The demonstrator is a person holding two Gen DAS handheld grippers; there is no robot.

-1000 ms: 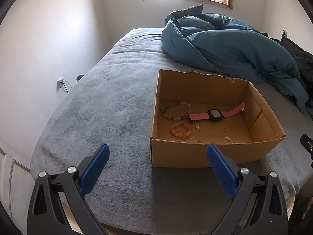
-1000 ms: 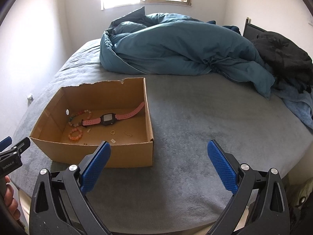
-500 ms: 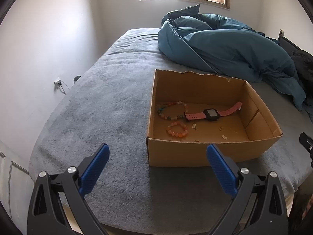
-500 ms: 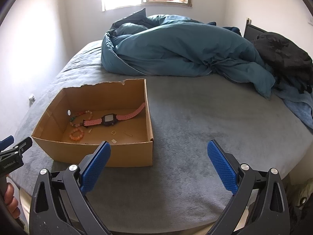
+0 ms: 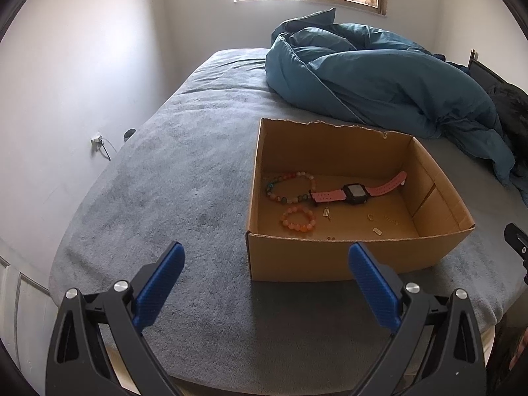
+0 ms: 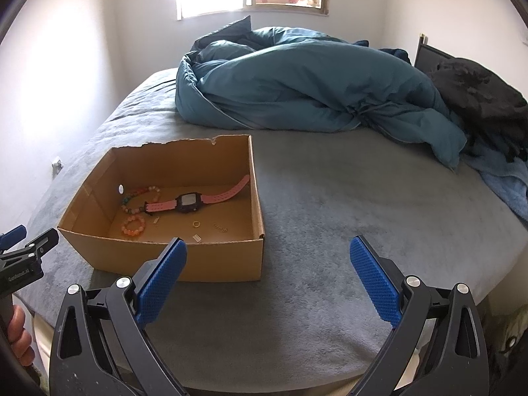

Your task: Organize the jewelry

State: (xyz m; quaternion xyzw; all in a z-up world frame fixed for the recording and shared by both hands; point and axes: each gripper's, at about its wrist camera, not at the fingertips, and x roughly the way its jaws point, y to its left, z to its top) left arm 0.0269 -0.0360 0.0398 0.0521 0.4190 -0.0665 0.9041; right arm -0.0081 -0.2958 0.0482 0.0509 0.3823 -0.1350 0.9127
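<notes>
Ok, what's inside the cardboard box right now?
Inside the cardboard box: pink watch, multicolour bead bracelet, orange bead bracelet, gold ring, tiny pieces. The near wall hides the front floor strip.

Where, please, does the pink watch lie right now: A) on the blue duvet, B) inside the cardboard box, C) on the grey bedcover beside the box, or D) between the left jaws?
B: the pink watch lies flat on the floor of the cardboard box, next to the bead bracelets, with both sets of jaws open and empty.

Both grippers: black plastic frames, blue knurled pads on fingers [image 5: 157, 286], silver screws at pivots, small white lettering on left body.
</notes>
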